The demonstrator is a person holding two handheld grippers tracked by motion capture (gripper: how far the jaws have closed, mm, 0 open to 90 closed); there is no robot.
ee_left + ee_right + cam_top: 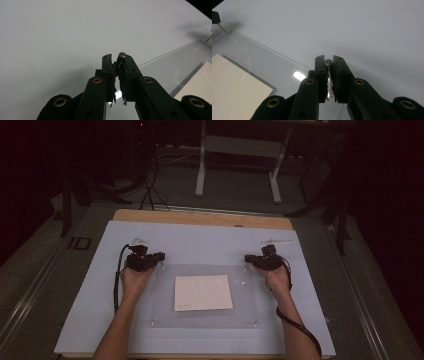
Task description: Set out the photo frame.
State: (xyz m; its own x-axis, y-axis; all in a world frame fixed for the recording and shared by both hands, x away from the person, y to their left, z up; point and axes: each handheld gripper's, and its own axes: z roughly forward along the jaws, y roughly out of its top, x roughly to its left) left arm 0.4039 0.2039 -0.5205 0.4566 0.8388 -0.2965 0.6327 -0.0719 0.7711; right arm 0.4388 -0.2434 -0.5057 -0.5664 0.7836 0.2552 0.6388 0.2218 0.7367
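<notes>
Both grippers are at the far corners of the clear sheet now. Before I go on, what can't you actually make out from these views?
- Left gripper: its jaws cover the small round-headed metal piece below its head; its shape is unclear.
- Right gripper: the same for its metal piece.
- White card: print too small in the high view; cut off by the edge in the gripper views.
- Clear sheet: far corners hidden by the grippers in the high view.

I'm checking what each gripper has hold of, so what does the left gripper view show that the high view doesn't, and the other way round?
Left gripper view: the left gripper with its black jaws shut on a small round-headed metal screw.

High view: the right gripper, both forearms, the whole clear acrylic sheet, the wooden table edge.

Both: the pale blue mat, the white paper card, the sheet's edge.
</notes>
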